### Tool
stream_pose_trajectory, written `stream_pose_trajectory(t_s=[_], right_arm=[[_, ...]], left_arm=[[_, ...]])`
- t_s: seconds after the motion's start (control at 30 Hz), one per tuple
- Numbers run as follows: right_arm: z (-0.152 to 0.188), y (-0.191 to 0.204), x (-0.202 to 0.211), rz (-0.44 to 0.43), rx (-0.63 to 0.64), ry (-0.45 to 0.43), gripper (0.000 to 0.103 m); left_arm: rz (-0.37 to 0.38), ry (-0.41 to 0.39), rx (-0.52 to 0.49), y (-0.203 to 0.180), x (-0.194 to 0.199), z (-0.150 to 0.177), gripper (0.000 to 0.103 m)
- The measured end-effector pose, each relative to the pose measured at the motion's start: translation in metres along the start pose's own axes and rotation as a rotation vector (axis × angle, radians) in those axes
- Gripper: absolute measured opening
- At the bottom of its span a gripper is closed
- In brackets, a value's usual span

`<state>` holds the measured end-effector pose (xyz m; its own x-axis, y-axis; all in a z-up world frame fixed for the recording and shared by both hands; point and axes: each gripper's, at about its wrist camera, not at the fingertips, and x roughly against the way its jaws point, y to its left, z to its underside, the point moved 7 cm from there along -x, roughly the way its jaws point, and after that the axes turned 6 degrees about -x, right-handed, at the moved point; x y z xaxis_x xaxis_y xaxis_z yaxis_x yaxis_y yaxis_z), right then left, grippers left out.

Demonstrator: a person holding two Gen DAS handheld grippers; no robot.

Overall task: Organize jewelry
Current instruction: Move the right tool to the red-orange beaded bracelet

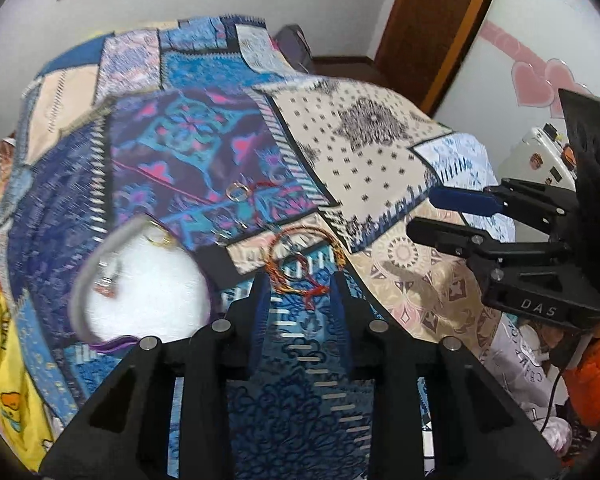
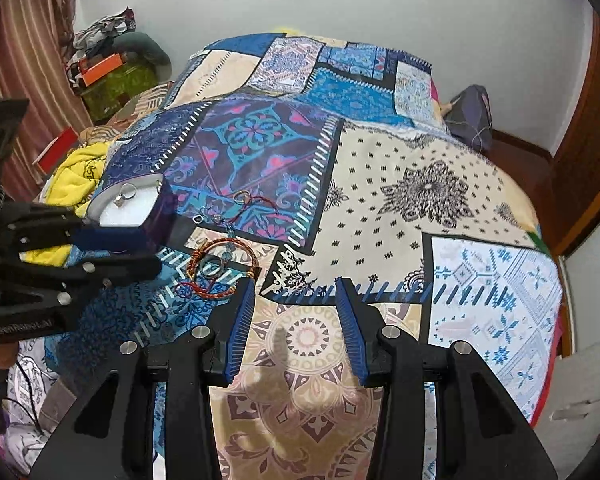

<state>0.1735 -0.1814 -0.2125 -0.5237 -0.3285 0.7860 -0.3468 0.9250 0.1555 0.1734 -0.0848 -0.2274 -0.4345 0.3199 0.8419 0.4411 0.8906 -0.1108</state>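
Jewelry is partly sorted: two or three pieces already lie in the white-lined box [image 1: 148,280] on the bedspread [image 1: 364,152], while the braided bracelets [image 1: 306,260], loose rings [image 1: 238,191] and red cord remain outside, left gripper [image 1: 300,284] jaws wide over the bracelets, right gripper [image 2: 296,292] jaws wide and empty.

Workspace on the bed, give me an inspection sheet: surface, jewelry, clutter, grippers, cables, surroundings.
Surface: patchwork bedspread, rumpled.
Job's things: open jewelry box with white lining, holding rings; orange-red thread bracelets and loose rings lying on the spread.
Clutter: yellow cloth beside the box; piled boxes and clothes in the far corner.
Grippers: left gripper open, just short of the bracelets; right gripper open, empty.
Cables: black cable at the bed's edge.
Surroundings: wooden door, wall with pink hearts.
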Motion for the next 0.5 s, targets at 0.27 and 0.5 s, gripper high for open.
stream_pose_trajectory(t_s=[0.27,0.5], right_arm=[[0.003,0.008,-0.027,-0.104,-0.042,0.071,0.038],[0.006,0.024,-0.052,-0.146,-0.032,0.135,0.036]], left_arm=[[-0.005,0.063,0.004,0.005,-0.023,0.011,0.029],[-0.023,0.065,0.030,0.021,-0.024,0.016,0.028]])
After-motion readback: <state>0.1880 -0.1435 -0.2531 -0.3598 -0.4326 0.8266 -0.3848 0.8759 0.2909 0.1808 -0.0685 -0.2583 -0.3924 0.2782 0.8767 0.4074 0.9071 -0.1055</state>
